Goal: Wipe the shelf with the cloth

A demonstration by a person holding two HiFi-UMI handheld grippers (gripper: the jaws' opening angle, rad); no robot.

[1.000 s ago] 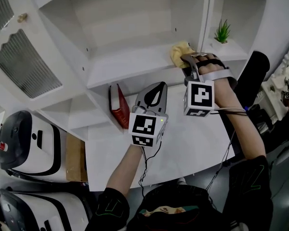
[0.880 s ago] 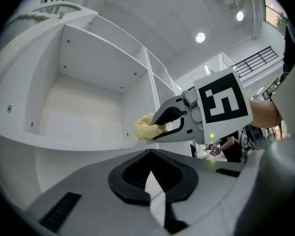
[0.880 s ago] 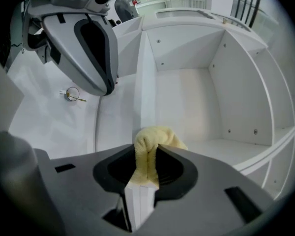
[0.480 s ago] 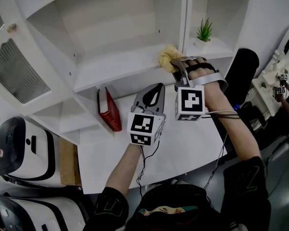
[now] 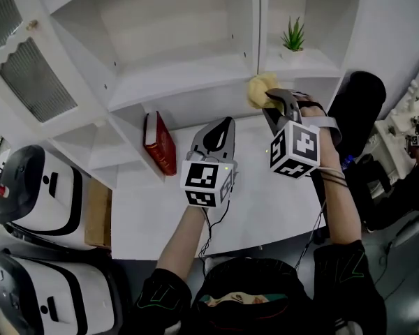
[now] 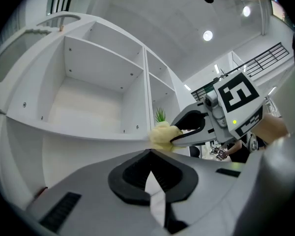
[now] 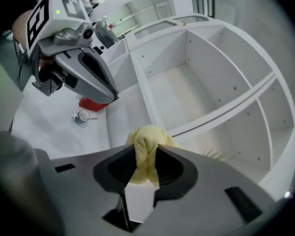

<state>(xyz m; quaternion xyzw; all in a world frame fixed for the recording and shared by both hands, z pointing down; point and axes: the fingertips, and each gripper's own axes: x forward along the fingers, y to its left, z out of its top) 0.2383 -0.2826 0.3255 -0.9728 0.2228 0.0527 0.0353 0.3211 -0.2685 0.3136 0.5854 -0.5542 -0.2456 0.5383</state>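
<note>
The cloth (image 5: 260,88), a yellow wad, is clamped between the closed jaws of the right gripper (image 5: 269,100). A fold runs back between the jaws and the bulk bunches out ahead of their tips. The wad sits at the right end of the shelf (image 5: 181,79), at its front edge beside the upright divider; contact with the edge cannot be confirmed.

The left gripper (image 5: 227,121) hangs at 7 o'clock from the cloth, jaws together on nothing, taking no part. A red book (image 5: 159,144) stands at 9 o'clock from it, and a small plant (image 5: 293,37) sits at 1 o'clock from the cloth.

Assessment: wiping is under way. The board shows no visible mark of cleaned or uncleaned area, so the completed share cannot be read; the long run toward 10 o'clock likely remains.
</note>
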